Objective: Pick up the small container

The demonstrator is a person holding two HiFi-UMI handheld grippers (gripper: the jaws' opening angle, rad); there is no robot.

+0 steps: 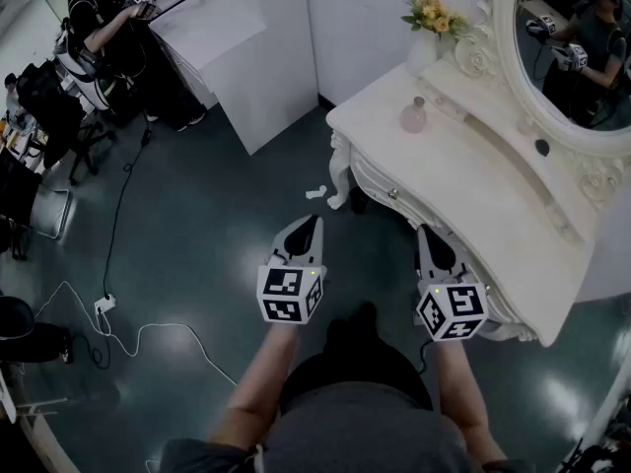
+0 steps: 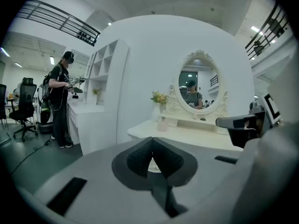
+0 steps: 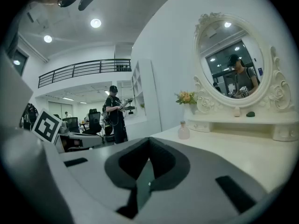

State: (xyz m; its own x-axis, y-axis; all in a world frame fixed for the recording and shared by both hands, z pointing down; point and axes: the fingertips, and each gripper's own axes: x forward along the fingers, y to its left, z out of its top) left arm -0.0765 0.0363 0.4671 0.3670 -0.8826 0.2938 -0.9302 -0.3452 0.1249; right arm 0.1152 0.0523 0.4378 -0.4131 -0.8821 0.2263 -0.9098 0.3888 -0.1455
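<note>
The small container is a pale pink bottle (image 1: 414, 116) that stands upright near the far left end of the white dressing table (image 1: 493, 205). It also shows in the left gripper view (image 2: 162, 123) and the right gripper view (image 3: 183, 130). My left gripper (image 1: 301, 227) hangs over the floor, left of the table, and is shut with nothing in it (image 2: 152, 146). My right gripper (image 1: 431, 236) is at the table's front edge, also shut and empty (image 3: 148, 146). Both are well short of the bottle.
An oval mirror (image 1: 572, 47) rises behind the table, with a vase of flowers (image 1: 432, 23) at its left and a small dark object (image 1: 541, 148) on the ledge. A white shelf unit (image 1: 266, 57) stands left of the table. A person (image 1: 108, 28) and cables (image 1: 118, 333) are at the far left.
</note>
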